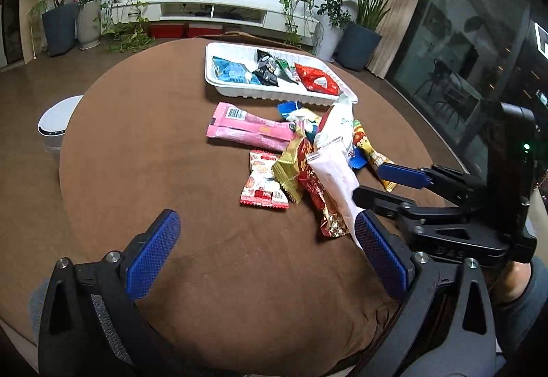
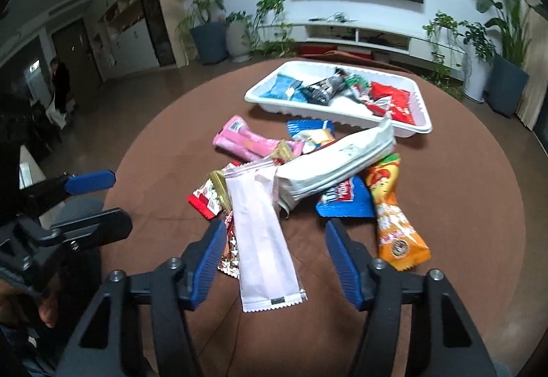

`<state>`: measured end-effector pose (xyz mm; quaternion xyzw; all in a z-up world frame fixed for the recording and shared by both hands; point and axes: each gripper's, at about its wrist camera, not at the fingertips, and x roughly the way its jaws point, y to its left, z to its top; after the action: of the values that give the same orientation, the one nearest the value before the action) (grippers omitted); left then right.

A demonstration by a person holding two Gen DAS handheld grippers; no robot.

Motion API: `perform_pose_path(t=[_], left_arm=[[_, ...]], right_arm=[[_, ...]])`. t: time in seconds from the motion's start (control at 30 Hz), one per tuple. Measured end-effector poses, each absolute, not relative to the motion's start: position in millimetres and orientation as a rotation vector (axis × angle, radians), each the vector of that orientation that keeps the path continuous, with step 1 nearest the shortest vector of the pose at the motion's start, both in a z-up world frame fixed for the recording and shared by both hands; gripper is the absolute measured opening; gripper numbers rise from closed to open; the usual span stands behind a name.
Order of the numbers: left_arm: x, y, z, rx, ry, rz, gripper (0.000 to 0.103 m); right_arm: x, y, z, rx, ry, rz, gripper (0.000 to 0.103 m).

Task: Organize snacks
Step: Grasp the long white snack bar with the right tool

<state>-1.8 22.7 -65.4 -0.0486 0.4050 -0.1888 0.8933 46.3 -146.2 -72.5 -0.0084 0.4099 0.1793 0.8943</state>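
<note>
Snacks (image 2: pixel 308 171) lie in a loose heap on the brown table (image 1: pixel 137 154), on the near side of the white tray (image 2: pixel 416 128), which already holds four packets: blue, black, green and red.

The pale pink sachet (image 2: pixel 263 240) is the nearest piece of the heap, farthest from the tray. It is long, flat and matte, with crimped ends, and it rests tilted across the gold and red wrappers. It is probably light, limp and a little slick, so it would likely sag or slide if pinched at a corner. A hold across its width near the middle looks safest.

The right gripper (image 2: pixel 270 260) straddles the sachet's near half. Its blue pads stand apart on either side of the sachet, with a gap showing, so nothing is gripped yet.

The left gripper (image 1: pixel 263 246) hangs wide and empty over bare table, further from the tray than the heap. Its right pad is just beside the sachet's end.
</note>
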Motion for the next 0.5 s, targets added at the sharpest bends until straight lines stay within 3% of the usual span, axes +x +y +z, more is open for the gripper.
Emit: perform_pose_path(t=[0.17,0.33,0.5], left_arm=[[2,25,-69,-0.106,0.857,-0.396,0.103],[5,21,-75,-0.101,0.882,-0.403,0.102],[11,14,-79,-0.085,0.908,-0.409,0.097]], right_arm=[[53,-137,-86,-0.064,0.904,0.378,0.056],[55,-135,-96,-0.077,0.938,0.376,0.04],[53,-140,-96,-0.06,0.94,0.367,0.034]])
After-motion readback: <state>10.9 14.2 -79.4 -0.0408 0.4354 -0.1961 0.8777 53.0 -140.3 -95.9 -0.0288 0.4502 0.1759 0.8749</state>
